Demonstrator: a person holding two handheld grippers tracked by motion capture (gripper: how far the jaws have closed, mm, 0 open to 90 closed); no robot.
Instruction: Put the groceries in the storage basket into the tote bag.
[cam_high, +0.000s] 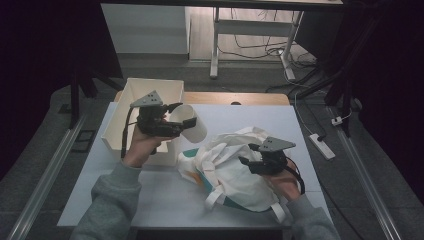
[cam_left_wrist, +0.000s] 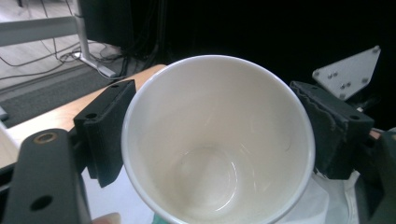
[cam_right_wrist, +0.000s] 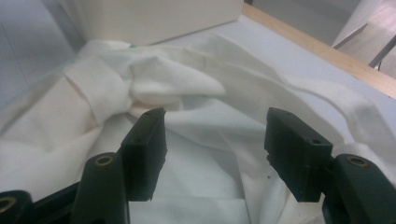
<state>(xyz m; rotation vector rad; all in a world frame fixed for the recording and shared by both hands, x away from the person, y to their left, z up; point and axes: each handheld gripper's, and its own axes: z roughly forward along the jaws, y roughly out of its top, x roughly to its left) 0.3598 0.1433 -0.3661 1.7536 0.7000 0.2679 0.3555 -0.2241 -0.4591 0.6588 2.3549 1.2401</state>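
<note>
**Cup in the air, bag not opened up yet**

A white paper cup (cam_high: 191, 128) is clamped by the left gripper (cam_high: 176, 122), one pad on either side of the cup wall just under the rim. In the left gripper view the cup (cam_left_wrist: 217, 140) is seen mouth-on and looks empty, with a black pad (cam_left_wrist: 105, 133) pressed against each side. In the high view it is carried on its side above the table, just beside the white box (cam_high: 131, 95) at the back left, base pointed roughly toward the bag.

The white cloth tote bag (cam_high: 235, 172) is lying crumpled on the white table (cam_high: 160, 200), handles loose. So the pickup looks done; what seems to be left is getting the bag's mouth held open and the cup moved over, if that is indeed where it is headed.

The right gripper (cam_high: 246, 161) is held low over the bag, aimed at the bunched fabric. Its jaws are parted, and in the right gripper view the cloth (cam_right_wrist: 196, 140) is seen between and below them, not pinched. The left forearm is raised with the gripper held about level; the right wrist is kept down near the table's front right.
</note>
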